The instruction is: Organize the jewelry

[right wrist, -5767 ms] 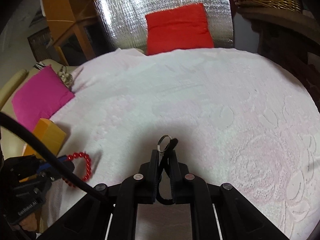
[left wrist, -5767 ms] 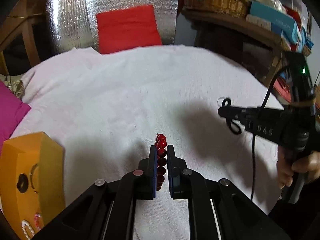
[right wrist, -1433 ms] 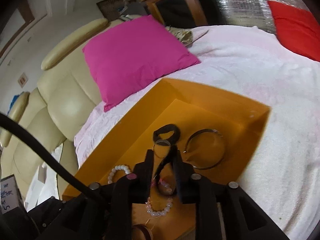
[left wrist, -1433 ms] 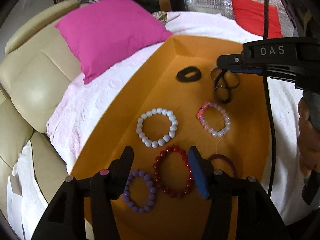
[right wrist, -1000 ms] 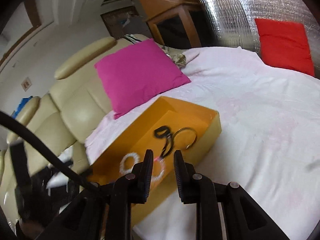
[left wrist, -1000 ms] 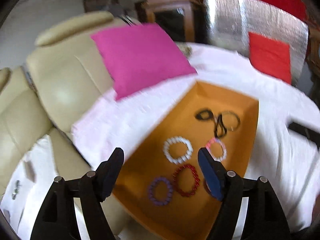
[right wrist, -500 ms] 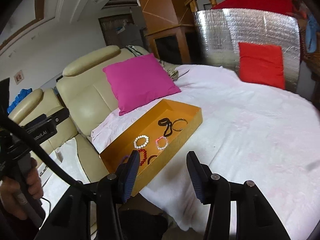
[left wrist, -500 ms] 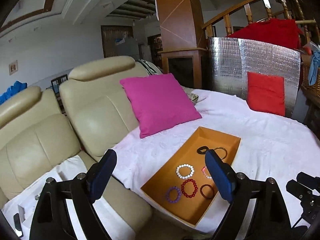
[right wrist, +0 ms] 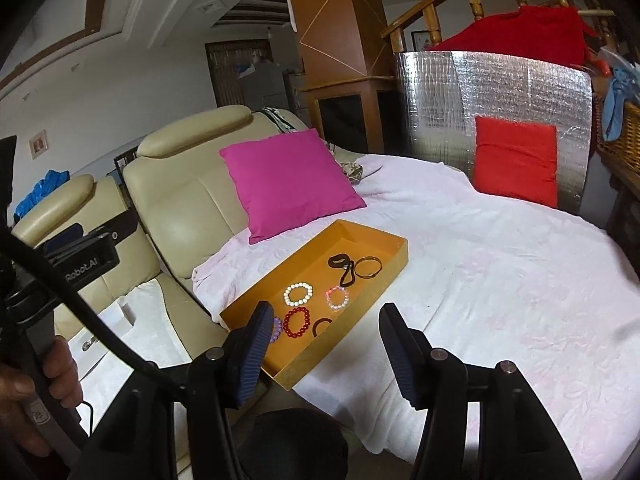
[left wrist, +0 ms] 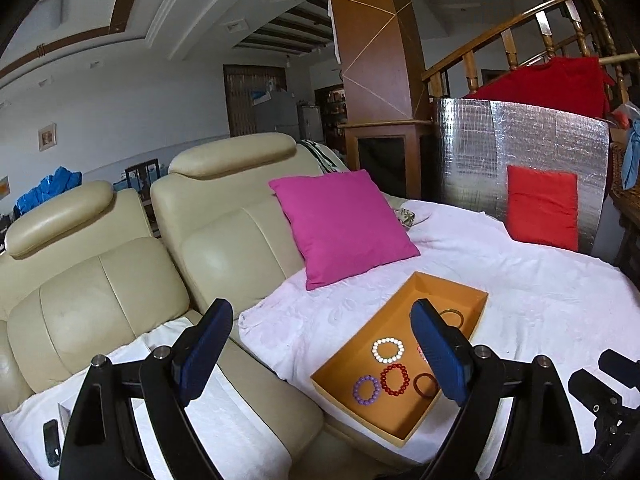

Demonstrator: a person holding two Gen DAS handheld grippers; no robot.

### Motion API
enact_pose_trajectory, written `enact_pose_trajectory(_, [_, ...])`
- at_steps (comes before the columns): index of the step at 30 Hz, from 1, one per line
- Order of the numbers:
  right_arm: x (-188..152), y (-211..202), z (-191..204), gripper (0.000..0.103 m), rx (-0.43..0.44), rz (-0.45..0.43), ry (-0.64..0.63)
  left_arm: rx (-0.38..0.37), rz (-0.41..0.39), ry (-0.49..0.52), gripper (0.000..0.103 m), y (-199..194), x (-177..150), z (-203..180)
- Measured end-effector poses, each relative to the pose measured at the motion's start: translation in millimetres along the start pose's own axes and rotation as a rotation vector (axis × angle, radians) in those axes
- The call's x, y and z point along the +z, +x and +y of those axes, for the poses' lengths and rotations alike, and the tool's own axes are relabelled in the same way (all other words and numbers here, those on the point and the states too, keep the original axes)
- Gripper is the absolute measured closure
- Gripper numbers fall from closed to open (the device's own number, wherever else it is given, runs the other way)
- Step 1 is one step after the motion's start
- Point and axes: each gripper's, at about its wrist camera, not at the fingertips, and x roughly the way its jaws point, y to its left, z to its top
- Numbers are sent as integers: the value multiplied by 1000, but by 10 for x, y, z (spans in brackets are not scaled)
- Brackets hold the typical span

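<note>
An orange tray (left wrist: 352, 360) (right wrist: 384, 280) lies on the white-covered bed. It holds several pieces: a white bead bracelet (left wrist: 387, 350) (right wrist: 297, 294), a red bead bracelet (left wrist: 395, 378) (right wrist: 297, 321), a purple bead bracelet (left wrist: 366, 389), a pink bracelet (right wrist: 337, 298), a dark ring (left wrist: 425, 385) (right wrist: 322, 326), a metal bangle (right wrist: 369, 267) and black hair ties (right wrist: 344, 266). My left gripper (left wrist: 322, 354) is open wide and empty, held back from the tray. My right gripper (right wrist: 326, 346) is open and empty, also held back.
A magenta pillow (left wrist: 340, 220) (right wrist: 286, 184) leans by the tray's far side. A cream leather sofa (left wrist: 120, 280) stands left of the bed. A red cushion (right wrist: 516, 160) rests against a silver foil panel (left wrist: 520, 152). A wicker basket (right wrist: 624, 128) sits at right.
Both grippers let go of their pieces in the tray, opened wide and pulled far back and up. The red bracelet and the ringed hair tie now lie in the tray.
</note>
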Motion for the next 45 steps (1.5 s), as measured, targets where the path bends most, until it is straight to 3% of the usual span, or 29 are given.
enact_pose_trajectory(45, [74, -14, 210, 43, -37, -26, -6, 7, -26, 32, 12, -38, -62, 45])
